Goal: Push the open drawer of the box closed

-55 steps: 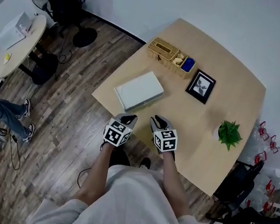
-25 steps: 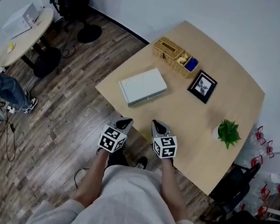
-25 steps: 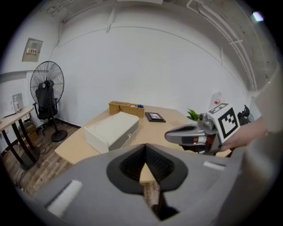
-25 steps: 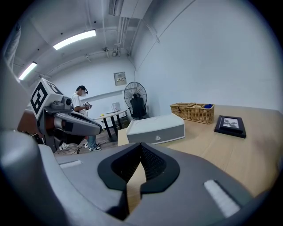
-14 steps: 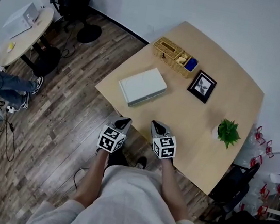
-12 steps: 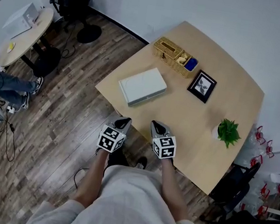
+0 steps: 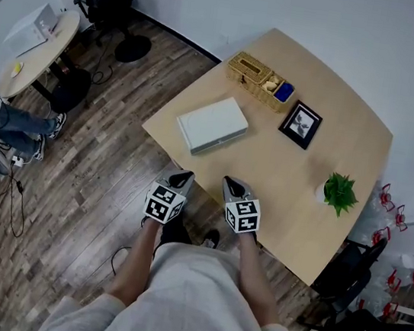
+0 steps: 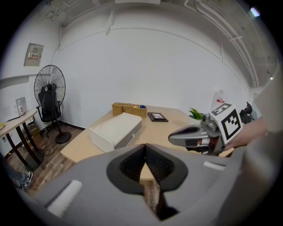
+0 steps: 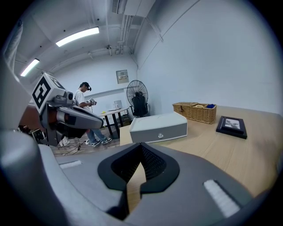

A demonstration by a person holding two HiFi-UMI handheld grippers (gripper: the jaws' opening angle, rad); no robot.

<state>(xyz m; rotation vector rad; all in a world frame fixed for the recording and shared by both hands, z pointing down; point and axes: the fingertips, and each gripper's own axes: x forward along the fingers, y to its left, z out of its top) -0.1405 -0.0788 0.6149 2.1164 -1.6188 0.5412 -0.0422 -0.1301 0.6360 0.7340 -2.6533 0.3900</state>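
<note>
On table (image 7: 344, 127), box (image 7: 211, 124) lies well beyond L gripper (image 7: 182, 175), R gripper (image 7: 232, 182), jaws together.

The table (image 7: 267, 174) is bare between its near edge and the box (image 7: 213, 123). Just behind the box stands a basket (image 7: 260, 79); a photo frame (image 7: 299, 125) and a plant (image 7: 339, 191) stand further right.

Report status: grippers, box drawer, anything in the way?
Left gripper and right gripper shut, empty, at near edge of table. Box untouched, drawer front facing them; gap unclear. Nothing between grippers and box.
</note>
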